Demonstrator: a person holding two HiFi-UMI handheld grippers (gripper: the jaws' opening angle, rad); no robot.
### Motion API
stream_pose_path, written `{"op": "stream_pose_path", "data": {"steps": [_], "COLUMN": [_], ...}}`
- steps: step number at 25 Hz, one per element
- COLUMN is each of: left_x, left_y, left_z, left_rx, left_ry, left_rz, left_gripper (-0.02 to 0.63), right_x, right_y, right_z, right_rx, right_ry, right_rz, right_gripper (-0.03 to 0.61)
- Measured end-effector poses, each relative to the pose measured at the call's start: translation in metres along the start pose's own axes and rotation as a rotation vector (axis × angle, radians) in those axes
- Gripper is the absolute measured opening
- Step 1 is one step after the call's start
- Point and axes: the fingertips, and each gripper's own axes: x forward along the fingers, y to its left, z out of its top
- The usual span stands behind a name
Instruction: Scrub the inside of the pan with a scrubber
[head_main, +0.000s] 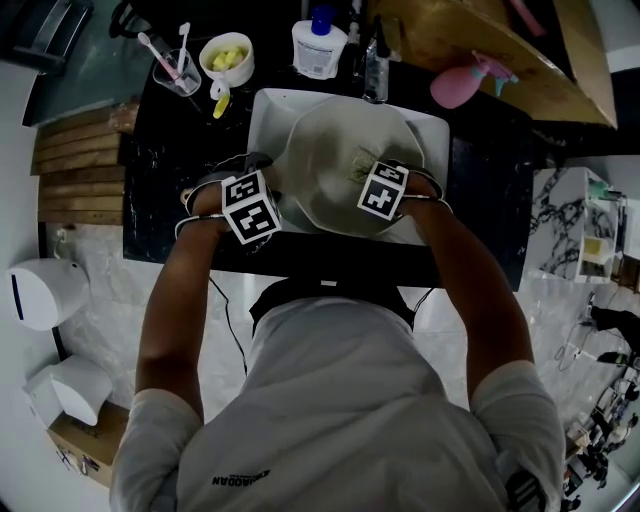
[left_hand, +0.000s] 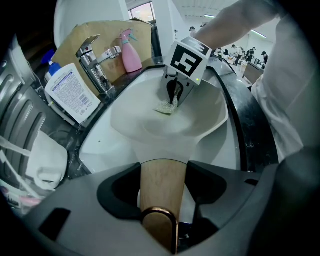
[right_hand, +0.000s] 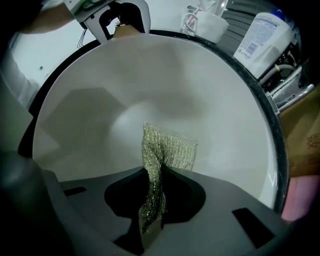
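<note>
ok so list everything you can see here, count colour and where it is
counter: one, black, ahead of the person
sink: one, white, set in the counter
pan: one, white, in the sink
handle: one, wooden, on the pan
scrubber: one, green-gold mesh, on the pan's inside
tap: one, chrome, behind the sink
bottle: one, white with blue cap, beside the tap
spray bottle: one, pink, behind the sink's right corner
mug: one, white, yellow pieces inside, left of the bottle
toothbrush cup: one, clear, left of the mug
left gripper: shut on the handle
right gripper: shut on the scrubber
</note>
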Motion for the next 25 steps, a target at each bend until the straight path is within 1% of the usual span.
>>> {"op": "stream_pose_path", "data": {"steps": [4,9,12,15,22,25], "left_x": [0.000,0.000,0.000,0.000,0.001,0.000], "left_y": [0.000,-0.001,0.000,0.000,0.000,0.000], "left_z": [0.001,-0.001,0.000,0.000,0.000,0.000], "left_rx": [-0.002,-0.003,-0.001,0.000,0.005,0.005], "left_ry": [0.000,0.003,0.002,0.001,0.003,0.002], "left_rz": [-0.002,-0.002,0.001,0.002,0.019,0.022], "left_gripper": [0.275,0.275,0.275,0.275,0.275,0.275], "right_x": [-0.003,-0.005,-0.005,-0.006,-0.007,-0.009], "right_y": [0.013,0.029,0.038,0.049,0.075,0.083], "right_z": [0.003,0.012,0.008,0.014,0.034,0.048], "right_rx": [0.065,0.197,0.252,0.260,0.229,0.247], "right_ry": [-0.024,-0.086,-0.080,-0.091,-0.122,-0.163], "right_rz": [0.061,0.145,0.184,0.229,0.330,0.388], "right_gripper": [0.080,0.080,0.080,0.080,0.080,0.080]}}
